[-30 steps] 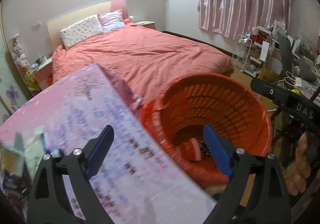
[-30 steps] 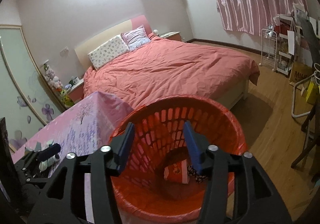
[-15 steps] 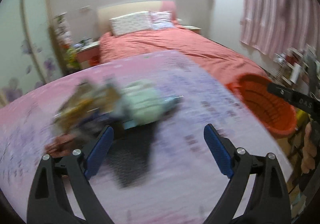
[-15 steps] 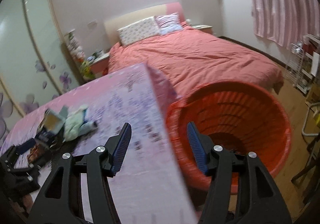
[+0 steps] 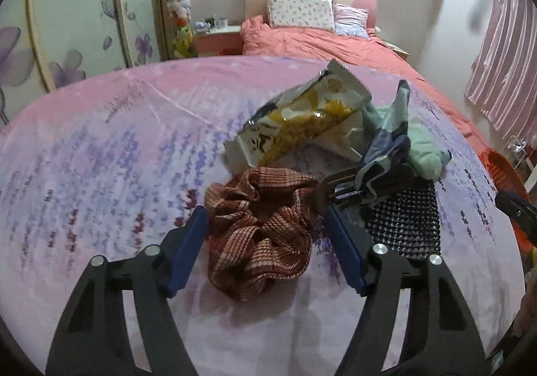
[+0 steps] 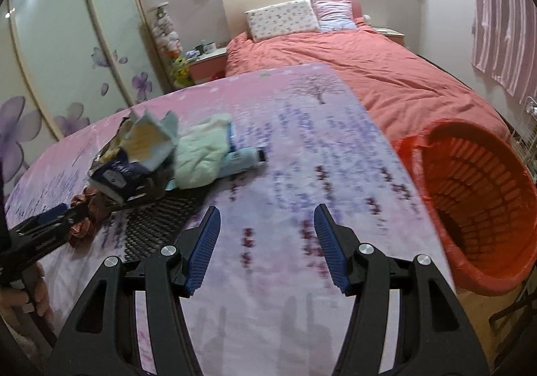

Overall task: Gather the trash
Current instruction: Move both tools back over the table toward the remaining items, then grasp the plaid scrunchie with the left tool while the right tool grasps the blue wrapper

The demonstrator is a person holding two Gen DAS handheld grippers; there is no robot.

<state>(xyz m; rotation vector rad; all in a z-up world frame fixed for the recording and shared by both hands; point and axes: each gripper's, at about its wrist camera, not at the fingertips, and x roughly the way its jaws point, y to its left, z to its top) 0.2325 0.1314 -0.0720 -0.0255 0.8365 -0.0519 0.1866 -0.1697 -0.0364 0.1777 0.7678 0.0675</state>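
Left claw (image 5: pixel 265 241): jaws closing around the scrunchie (image 5: pixel 260 235), which sits between the blue pads (image 5: pixel 186 250); the left pad looks at its edge, the right pad is just beside it with a sliver of cloth (image 5: pixel 84 174) showing, so not yet clenched on it.
Scrunchie: a crumpled brown woven ring lying on the lilac cloth, at the near edge of the litter pile.
Grip advice: soft and bunched, so it should squash; best to bite through the thick middle and low to the cloth, or a loose fold may slip out on lifting.
Wrapper (image 5: pixel 298 117): yellow-and-white snack packet just behind the scrunchie, apart from it; should stay put if the lift goes straight up.
Blue packet (image 5: pixel 386 147): crumpled, right of the wrapper, resting over a dark clip and a black mesh mat (image 5: pixel 406 218); close to the right pad, so keep that pad from snagging it.
Green cloth (image 5: pixel 424 154): behind the packet, untouched.
Right claw (image 6: pixel 266 241): released and empty, over bare cloth, well apart from the pile.
Basket (image 6: pixel 476 204): red, off the table's right edge; the likely drop point, across the table from the pile.
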